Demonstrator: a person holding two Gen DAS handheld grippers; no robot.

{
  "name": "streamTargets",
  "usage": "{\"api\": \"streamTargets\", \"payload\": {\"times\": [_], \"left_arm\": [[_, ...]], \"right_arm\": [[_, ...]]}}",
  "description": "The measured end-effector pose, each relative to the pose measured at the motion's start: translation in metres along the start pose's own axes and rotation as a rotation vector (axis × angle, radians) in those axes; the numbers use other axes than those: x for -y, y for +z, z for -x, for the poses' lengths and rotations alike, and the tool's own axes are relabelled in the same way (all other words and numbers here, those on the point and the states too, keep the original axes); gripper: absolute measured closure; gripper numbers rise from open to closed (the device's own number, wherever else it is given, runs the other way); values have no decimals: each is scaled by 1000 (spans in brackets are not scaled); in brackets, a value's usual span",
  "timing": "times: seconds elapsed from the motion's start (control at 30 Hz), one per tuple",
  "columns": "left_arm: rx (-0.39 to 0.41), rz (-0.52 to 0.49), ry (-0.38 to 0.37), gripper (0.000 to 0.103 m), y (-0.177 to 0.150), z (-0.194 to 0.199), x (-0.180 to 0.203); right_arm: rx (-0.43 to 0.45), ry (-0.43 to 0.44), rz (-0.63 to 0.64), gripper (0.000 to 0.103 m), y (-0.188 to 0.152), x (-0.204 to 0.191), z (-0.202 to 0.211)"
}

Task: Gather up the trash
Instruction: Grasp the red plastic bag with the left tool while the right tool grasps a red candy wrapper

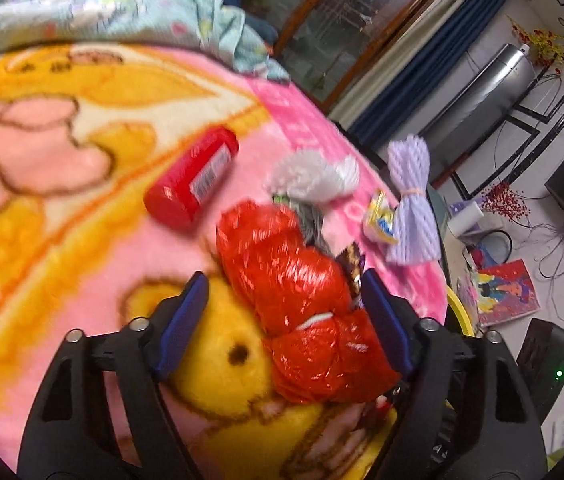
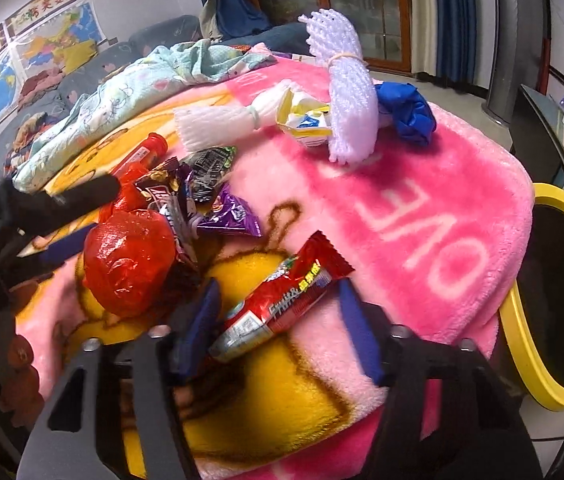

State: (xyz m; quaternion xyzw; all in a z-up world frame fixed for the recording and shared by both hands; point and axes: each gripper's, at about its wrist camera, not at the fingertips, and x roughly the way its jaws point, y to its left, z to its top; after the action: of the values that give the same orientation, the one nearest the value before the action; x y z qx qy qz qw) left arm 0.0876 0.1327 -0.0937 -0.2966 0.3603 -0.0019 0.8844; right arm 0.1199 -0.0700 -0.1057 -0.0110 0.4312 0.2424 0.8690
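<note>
A crumpled red plastic bag (image 1: 294,280) lies on the pink cartoon blanket (image 1: 61,240). My left gripper (image 1: 284,280) straddles it with its jaws apart: the right pad is against the bag and the left pad stands clear of it. In the right wrist view the same red bag (image 2: 129,260) sits at the left. A red snack wrapper (image 2: 282,300) lies slantwise between the fingers of my right gripper (image 2: 277,284), which is open with gaps at both pads.
More litter lies beyond: a red bottle (image 1: 191,180), a white foam net (image 2: 217,124), a lavender foam net (image 2: 352,92), a yellow-white packet (image 2: 306,120), a blue bag (image 2: 406,112) and purple wrappers (image 2: 229,216). A yellow-rimmed bin (image 2: 522,340) stands off the blanket's right edge.
</note>
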Motion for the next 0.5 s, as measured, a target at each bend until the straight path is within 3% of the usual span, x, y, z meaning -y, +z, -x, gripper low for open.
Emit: {"api": "streamTargets", "payload": {"times": [0.13,0.27,0.3,0.4,0.5], "left_arm": [[-37,50,-29,45,-5,-8,-8],[-41,61,-64,61,-6,-6,-10],[-42,62,-69,66,-6,-6,-9],[-42,73,-90,71,-4,-3,-10],[-34,84,-93,72,-1,2,-12]], "right_arm": [[16,2,-13,66,-1,8,2],[29,12,-22,73,0,13,5],[32,12,-22,80,0,13,5],[38,23,-17,89,2,15,7],[39,33,-15,90,3,16,8]]}}
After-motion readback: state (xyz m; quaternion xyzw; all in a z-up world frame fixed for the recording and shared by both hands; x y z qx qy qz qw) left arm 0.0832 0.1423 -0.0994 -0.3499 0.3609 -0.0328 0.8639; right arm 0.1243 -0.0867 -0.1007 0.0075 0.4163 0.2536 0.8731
